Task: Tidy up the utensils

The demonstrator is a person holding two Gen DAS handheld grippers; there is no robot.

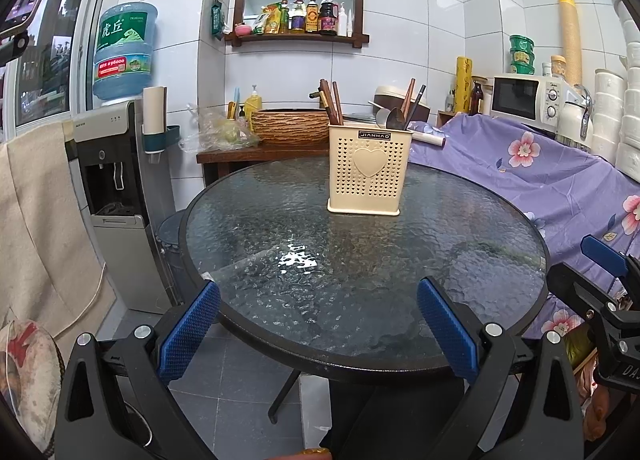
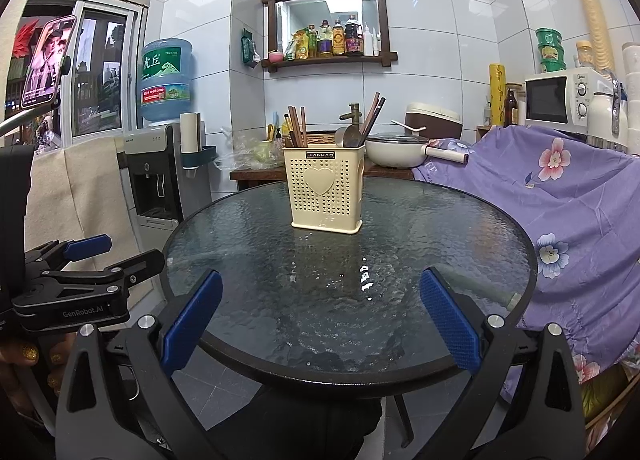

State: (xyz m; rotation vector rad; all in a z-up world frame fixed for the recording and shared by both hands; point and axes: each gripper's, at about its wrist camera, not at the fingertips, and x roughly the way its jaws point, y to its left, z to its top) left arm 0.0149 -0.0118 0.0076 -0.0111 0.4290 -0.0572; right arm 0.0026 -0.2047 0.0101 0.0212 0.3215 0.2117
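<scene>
1. My left gripper [image 1: 318, 330] hovers at the near edge of the round glass table [image 1: 248, 220], blue pads spread wide, nothing between them.
2. My right gripper [image 2: 320, 324] sits at the same near edge, jaws equally wide and empty. In the left wrist view it shows at the far right [image 1: 600, 284]; in the right wrist view the left one shows at the far left [image 2: 86, 260].
3. The cream utensil holder [image 1: 369, 170] stands upright toward the far side of the table, well apart from both grippers. Perforated front, raised heart, dark label at the top.
4. Left compartment holds brown chopsticks [image 1: 333, 102], leaning slightly left.
5. Right compartment holds a dark spoon [image 1: 396, 118], a metal scoop or ladle [image 1: 382, 117] just beside it, and two more sticks [image 1: 412, 100] tilted right. I cannot tell exactly how many pieces there are.
6. The tabletop around the holder carries only reflections.
7. Behind the table: a wooden counter with a woven basin [image 1: 290, 126]; a purple floral cloth [image 1: 540, 176] draped to the right, a microwave [image 1: 524, 98] above it.
8. A water dispenser [image 1: 116, 164] with a blue bottle stands left.
</scene>
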